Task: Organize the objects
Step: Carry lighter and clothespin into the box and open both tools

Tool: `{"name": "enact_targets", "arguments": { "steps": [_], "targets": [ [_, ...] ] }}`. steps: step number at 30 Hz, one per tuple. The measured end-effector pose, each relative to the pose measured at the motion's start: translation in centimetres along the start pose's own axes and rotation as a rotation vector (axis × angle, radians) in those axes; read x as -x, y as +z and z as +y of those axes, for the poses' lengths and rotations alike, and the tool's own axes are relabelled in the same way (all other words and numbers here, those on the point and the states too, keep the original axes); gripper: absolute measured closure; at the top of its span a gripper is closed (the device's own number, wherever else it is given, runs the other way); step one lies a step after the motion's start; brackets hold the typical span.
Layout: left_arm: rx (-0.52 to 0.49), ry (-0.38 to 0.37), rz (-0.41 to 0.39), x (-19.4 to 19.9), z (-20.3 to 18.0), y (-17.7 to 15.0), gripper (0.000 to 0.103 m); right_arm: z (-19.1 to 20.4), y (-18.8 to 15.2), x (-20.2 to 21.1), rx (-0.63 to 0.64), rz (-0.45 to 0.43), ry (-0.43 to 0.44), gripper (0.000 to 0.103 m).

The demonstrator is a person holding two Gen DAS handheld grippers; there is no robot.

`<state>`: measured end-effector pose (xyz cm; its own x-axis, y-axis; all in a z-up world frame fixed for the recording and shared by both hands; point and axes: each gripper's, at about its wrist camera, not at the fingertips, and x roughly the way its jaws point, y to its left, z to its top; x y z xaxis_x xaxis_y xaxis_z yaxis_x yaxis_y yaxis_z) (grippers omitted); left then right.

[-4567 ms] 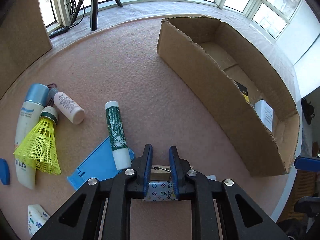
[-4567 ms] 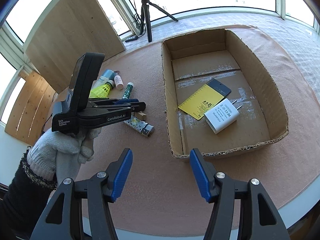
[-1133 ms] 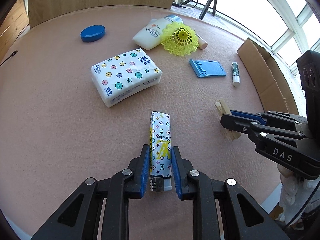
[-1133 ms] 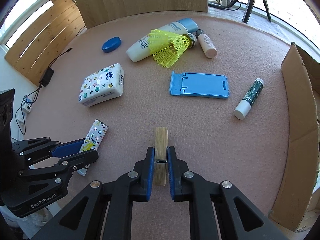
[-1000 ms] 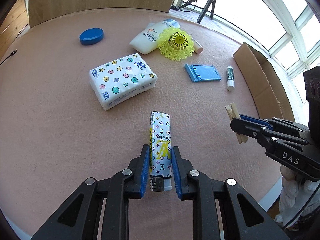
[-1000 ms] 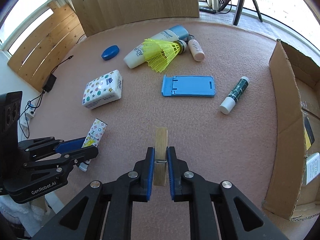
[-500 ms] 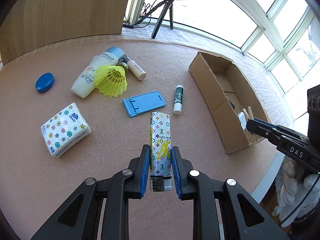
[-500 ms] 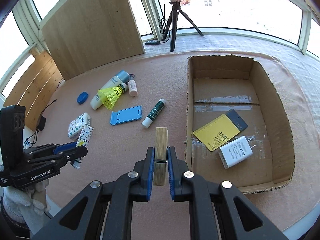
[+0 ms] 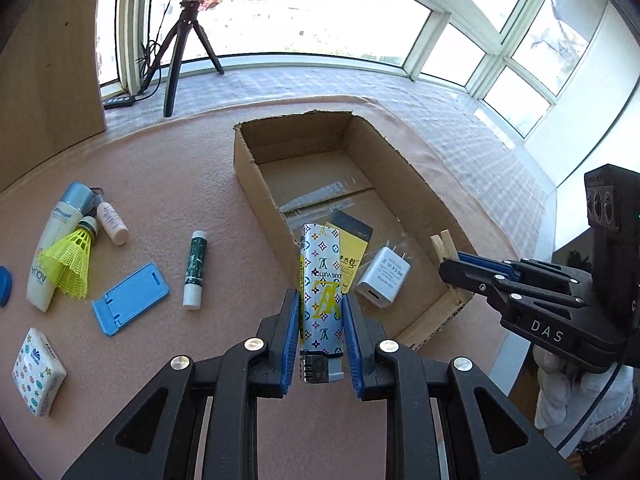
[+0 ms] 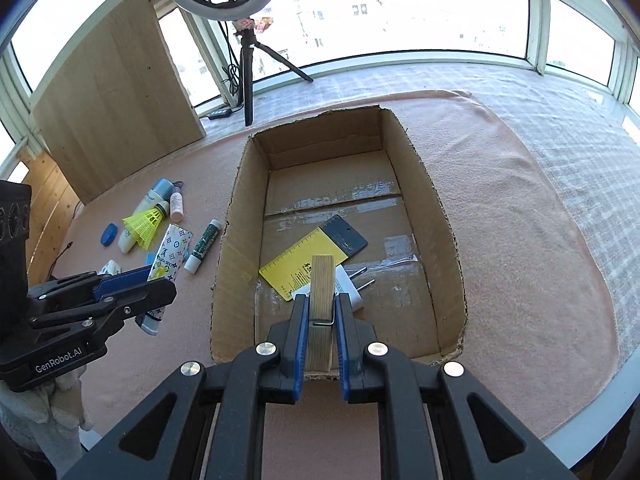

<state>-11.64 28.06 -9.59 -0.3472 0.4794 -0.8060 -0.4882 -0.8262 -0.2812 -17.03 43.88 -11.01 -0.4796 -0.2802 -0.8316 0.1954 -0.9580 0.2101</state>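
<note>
My left gripper [image 9: 320, 308] is shut on a white patterned lighter [image 9: 320, 280], held in the air over the near left wall of the open cardboard box [image 9: 260, 184]. My right gripper [image 10: 322, 308] is shut on a wooden clothespin [image 10: 321, 292] above the box's [image 10: 432, 208] near end. In the left wrist view the right gripper [image 9: 452, 258] and the clothespin [image 9: 442, 246] hang over the box's right corner. In the right wrist view the left gripper [image 10: 160, 280] carries the lighter [image 10: 170, 254] left of the box. A yellow card [image 10: 304, 262] and a white charger [image 9: 382, 276] lie inside.
On the pink mat left of the box lie a green tube [image 9: 195, 268], a blue phone stand [image 9: 130, 298], a yellow shuttlecock [image 9: 70, 262], a lotion tube [image 9: 54, 240], a small bottle [image 9: 113, 224], a tissue pack [image 9: 36, 372] and a blue lid [image 9: 3, 290]. A tripod [image 10: 248, 60] stands behind.
Both grippers have risen off the mat and swung right toward the box, each still holding its object. The lighter and the clothespin now hang over the box instead of the mat.
</note>
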Motion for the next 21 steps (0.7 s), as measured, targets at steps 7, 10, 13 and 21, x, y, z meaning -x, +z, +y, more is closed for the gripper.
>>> {"name": "enact_targets", "arguments": {
  "steps": [7, 10, 13, 21],
  "targets": [
    [-0.039, -0.003, 0.033, -2.8, -2.5, 1.0, 0.080, -1.7, 0.3, -0.6, -0.015, 0.004, -0.007, 0.091],
    [-0.040, 0.000, 0.037, -3.3, -2.7, 1.1, 0.080, -2.1, 0.4, -0.9, -0.021, 0.010, -0.005, 0.091],
    [-0.034, 0.002, 0.039, -3.5, -2.6, 1.1, 0.080, -2.2, 0.4, -1.1, -0.023, 0.014, -0.006, 0.091],
    [-0.021, -0.003, 0.032, -3.0, -2.2, 1.4, 0.075, -2.1, 0.4, -1.0, -0.024, 0.015, -0.013, 0.087]
  ]
}}
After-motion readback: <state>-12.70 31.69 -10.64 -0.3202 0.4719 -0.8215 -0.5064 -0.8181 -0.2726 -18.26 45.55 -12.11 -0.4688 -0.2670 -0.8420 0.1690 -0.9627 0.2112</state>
